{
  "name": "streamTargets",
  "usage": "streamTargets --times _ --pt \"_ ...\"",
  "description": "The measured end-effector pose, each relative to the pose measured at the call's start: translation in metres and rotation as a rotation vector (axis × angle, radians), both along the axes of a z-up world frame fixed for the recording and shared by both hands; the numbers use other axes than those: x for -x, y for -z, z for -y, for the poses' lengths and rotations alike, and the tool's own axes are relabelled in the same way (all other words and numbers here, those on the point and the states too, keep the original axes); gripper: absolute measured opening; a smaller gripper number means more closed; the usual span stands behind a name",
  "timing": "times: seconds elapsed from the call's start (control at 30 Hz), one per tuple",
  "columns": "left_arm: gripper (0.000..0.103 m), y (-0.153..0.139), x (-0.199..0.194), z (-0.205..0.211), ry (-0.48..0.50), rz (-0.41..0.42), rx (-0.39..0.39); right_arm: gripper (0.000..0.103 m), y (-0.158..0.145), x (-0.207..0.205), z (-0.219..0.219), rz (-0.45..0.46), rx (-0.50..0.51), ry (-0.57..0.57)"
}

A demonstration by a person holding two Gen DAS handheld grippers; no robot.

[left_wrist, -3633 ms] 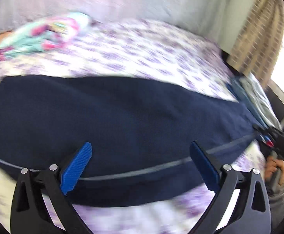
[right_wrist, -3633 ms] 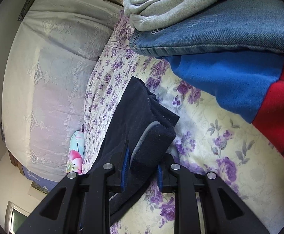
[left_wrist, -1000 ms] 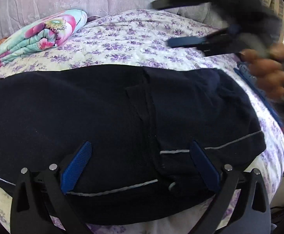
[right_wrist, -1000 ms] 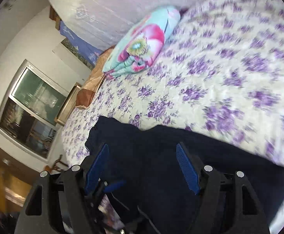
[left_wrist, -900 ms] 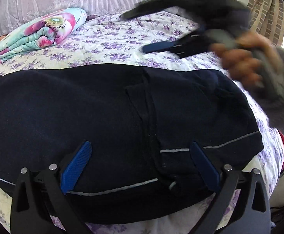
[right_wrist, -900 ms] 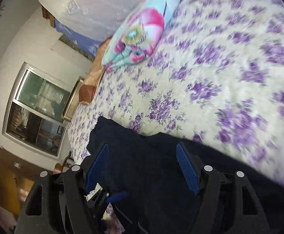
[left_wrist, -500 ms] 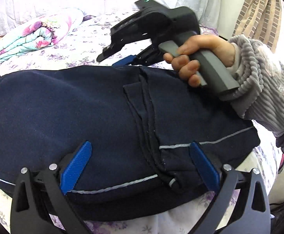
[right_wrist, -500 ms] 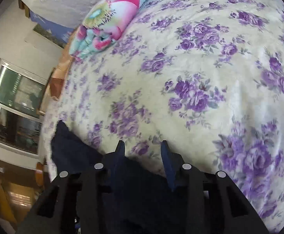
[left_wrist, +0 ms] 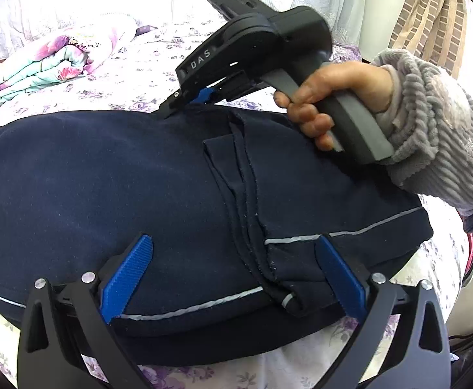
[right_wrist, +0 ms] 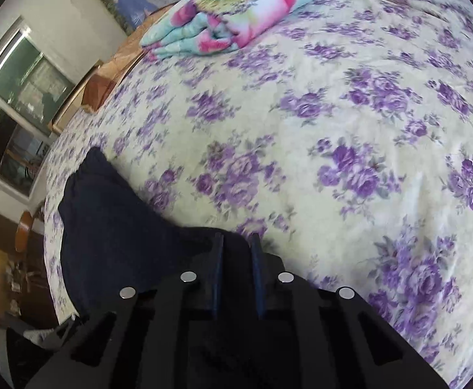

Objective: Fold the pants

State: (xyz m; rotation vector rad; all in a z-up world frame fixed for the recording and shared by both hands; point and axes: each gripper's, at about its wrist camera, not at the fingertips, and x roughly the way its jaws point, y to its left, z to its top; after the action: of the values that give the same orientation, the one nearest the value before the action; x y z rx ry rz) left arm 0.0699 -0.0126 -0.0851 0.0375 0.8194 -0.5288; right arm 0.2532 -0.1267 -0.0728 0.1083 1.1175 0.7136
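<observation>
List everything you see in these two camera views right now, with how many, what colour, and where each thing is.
pants: one, navy with pale piping, folded on the bed
bedsheet: one, cream with purple flowers, under everything
folded blanket: one, pink and turquoise floral, far end of bed
curtain: one, tan check, upper right
window: one, at the left wall
left gripper: blue pads, open above the pants' near edge
right gripper: jaws just closing on the pants' far edge
right hand: grey ribbed sleeve, holding the handle
</observation>
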Motion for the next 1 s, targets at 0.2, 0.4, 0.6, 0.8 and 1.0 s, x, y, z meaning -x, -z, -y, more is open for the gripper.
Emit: streamTargets --times 0.2,0.4,0.6,0.8,1.0 --pt "0.098 -0.012 0.012 -0.015 -0.014 0.015 0.039 0.013 -0.017 0.001 0.012 0.036 -0.054 0.099" --pt "0.098 -0.018 -0.003 -0.074 -0.289 0.022 -0.033 0.015 -0.016 0.021 -0.007 0.031 0.004 0.042" --pt "0.098 -0.006 0.004 -0.055 -0.276 0.069 -0.202 0.016 -0.014 0.022 -0.001 0.031 -0.049 0.122" --pt "0.098 -0.027 0.008 -0.111 -0.356 0.05 0.016 0.064 -0.051 0.076 0.028 0.17 -0.091 0.17" --pt "0.098 -0.025 -0.003 -0.202 -0.589 -0.087 0.206 0.074 0.005 0.08 0.027 0.059 -0.035 0.176"
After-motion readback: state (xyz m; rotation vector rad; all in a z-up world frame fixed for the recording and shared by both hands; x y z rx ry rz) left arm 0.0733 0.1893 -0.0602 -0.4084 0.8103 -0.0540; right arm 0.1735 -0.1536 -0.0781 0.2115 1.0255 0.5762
